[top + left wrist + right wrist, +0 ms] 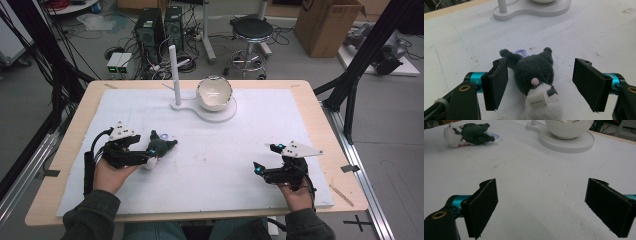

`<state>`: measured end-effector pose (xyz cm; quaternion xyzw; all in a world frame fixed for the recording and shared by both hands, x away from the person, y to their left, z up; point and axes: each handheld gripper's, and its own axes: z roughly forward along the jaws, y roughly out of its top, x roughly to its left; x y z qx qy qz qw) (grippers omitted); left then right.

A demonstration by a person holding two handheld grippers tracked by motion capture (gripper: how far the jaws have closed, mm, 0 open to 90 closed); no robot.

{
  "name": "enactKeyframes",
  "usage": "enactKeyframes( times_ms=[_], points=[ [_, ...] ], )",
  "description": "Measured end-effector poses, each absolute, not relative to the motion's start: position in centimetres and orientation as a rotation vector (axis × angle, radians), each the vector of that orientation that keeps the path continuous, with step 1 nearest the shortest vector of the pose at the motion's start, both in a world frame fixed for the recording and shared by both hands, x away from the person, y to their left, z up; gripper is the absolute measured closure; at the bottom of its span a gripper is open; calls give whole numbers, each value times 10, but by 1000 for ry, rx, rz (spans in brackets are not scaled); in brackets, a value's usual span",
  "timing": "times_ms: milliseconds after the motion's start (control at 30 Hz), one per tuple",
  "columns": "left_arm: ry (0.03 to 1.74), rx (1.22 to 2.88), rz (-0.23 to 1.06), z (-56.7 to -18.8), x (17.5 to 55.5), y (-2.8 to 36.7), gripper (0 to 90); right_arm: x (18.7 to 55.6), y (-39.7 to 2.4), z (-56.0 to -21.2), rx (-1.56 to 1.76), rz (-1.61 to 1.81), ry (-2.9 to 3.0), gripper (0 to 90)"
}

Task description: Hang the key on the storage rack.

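Plush toy — soft, light, squashy — lies near-left on the mat between the open left gripper, best pinched across its head; right gripper gapes empty.

A grey floor is seen beyond the pale wooden table; a round black stool, two black computer towers and a brown cardboard box are noted there.
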<state>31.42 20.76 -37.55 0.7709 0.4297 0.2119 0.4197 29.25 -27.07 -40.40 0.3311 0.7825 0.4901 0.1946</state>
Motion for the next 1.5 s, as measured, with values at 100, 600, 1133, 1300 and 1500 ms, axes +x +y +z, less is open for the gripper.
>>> enactKeyframes(
  times_ms=[100, 600, 1133, 1300, 1500],
  points=[
    [1099, 1938, 534, -377, 317, 206, 292, 292, -273, -404, 929, 1374, 2184, 106],
    [1152, 1989, 497, -387, 330, 191, 338, 292, -273, -404, 934, 1378, 2189, 106],
    [1210, 2092, 527, -406, 336, 179, 324, 291, -274, -403, 914, 1387, 2184, 105],
    [1233, 2121, 543, -410, 338, 175, 339, 291, -274, -403, 911, 1387, 2187, 105],
    [1252, 2147, 577, -415, 339, 174, 364, 290, -275, -403, 919, 1388, 2178, 106]
  ],
)
